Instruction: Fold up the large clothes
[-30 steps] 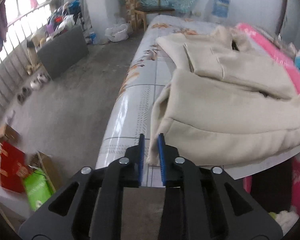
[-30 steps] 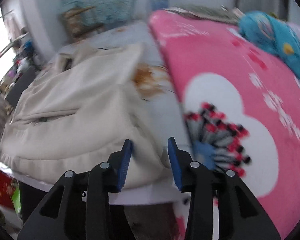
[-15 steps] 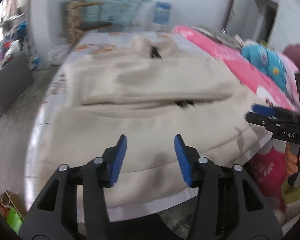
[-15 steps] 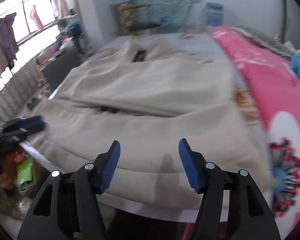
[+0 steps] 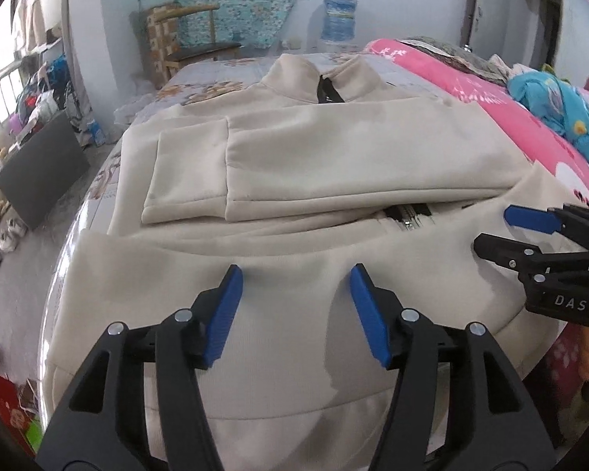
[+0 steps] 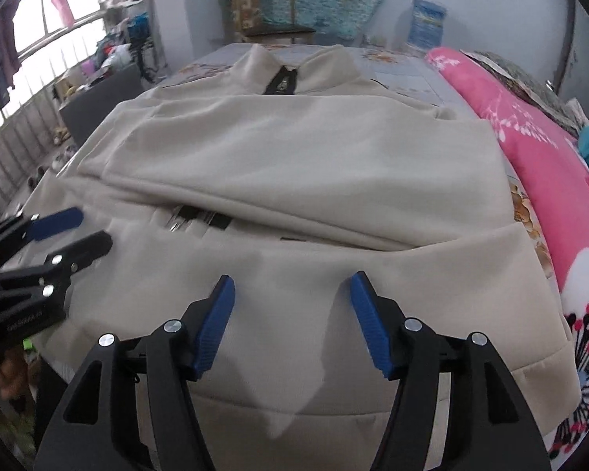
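Observation:
A large cream zip-up jacket [image 5: 314, 165] lies flat on the bed, collar at the far end, both sleeves folded across its chest. It fills the right wrist view too [image 6: 294, 157]. My left gripper [image 5: 294, 274] is open and empty, just above the jacket's near hem on the left side. My right gripper [image 6: 292, 280] is open and empty above the hem on the right side. Each gripper shows in the other's view: the right one at the right edge [image 5: 502, 231], the left one at the left edge [image 6: 78, 231].
The bed has a floral sheet [image 5: 200, 90]. A pink blanket [image 6: 549, 157] runs along its right side with a blue bundle [image 5: 553, 102] on it. A wooden chair [image 5: 188, 47] and a water bottle [image 5: 337, 19] stand beyond the bed. A dark panel [image 5: 39, 165] leans on the floor at left.
The left gripper was shut at the jacket's left corner; it has opened and swung to face the jacket squarely. The right gripper has opened wider and swung left off the pink blanket.

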A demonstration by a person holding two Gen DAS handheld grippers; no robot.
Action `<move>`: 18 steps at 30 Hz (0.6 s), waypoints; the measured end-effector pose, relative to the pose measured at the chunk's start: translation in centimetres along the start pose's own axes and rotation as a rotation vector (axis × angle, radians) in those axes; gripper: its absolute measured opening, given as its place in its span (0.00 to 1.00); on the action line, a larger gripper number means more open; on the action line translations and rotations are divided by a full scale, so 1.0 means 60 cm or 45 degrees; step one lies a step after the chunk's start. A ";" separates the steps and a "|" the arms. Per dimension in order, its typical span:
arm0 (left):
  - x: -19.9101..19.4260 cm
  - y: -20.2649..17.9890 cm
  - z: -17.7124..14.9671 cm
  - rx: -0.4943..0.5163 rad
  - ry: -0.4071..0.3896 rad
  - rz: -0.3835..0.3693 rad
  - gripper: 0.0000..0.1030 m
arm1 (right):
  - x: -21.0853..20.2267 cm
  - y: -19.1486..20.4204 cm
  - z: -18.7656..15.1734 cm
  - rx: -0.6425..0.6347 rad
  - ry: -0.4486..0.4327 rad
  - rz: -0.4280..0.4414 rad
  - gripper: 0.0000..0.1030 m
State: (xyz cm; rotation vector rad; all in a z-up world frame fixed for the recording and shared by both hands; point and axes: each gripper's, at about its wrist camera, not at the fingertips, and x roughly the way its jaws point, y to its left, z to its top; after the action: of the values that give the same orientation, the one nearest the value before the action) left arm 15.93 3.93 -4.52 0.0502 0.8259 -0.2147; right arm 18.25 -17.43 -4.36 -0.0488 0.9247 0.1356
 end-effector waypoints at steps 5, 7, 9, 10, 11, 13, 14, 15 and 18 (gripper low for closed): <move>-0.029 0.009 -0.004 -0.070 -0.024 -0.077 0.70 | -0.041 0.002 -0.003 0.078 -0.060 0.033 0.65; -0.024 0.005 -0.010 -0.030 0.014 -0.022 0.75 | -0.048 0.004 -0.008 0.064 -0.069 -0.001 0.68; -0.012 0.001 -0.019 0.007 0.066 0.028 0.78 | -0.039 0.001 -0.011 0.070 -0.044 -0.032 0.69; -0.015 0.000 -0.021 0.016 0.048 0.046 0.83 | -0.034 -0.002 -0.013 0.080 -0.025 -0.047 0.69; -0.015 -0.001 -0.022 0.019 0.049 0.071 0.86 | -0.030 -0.006 -0.012 0.092 -0.011 -0.061 0.69; -0.014 0.003 -0.023 0.000 0.057 0.079 0.88 | -0.027 -0.013 -0.013 0.113 0.001 -0.083 0.72; -0.012 0.006 -0.023 -0.015 0.062 0.079 0.91 | -0.025 -0.016 -0.014 0.120 0.007 -0.093 0.81; -0.011 0.007 -0.023 -0.021 0.064 0.085 0.92 | -0.018 -0.019 -0.015 0.123 0.027 -0.100 0.83; -0.011 0.006 -0.025 -0.023 0.057 0.100 0.92 | -0.003 -0.021 -0.021 0.119 0.052 -0.100 0.89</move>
State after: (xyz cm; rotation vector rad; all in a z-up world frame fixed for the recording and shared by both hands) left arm 14.48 4.61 -5.07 0.0707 0.8689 -0.1326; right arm 17.31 -18.85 -5.00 -0.0015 0.9671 0.0191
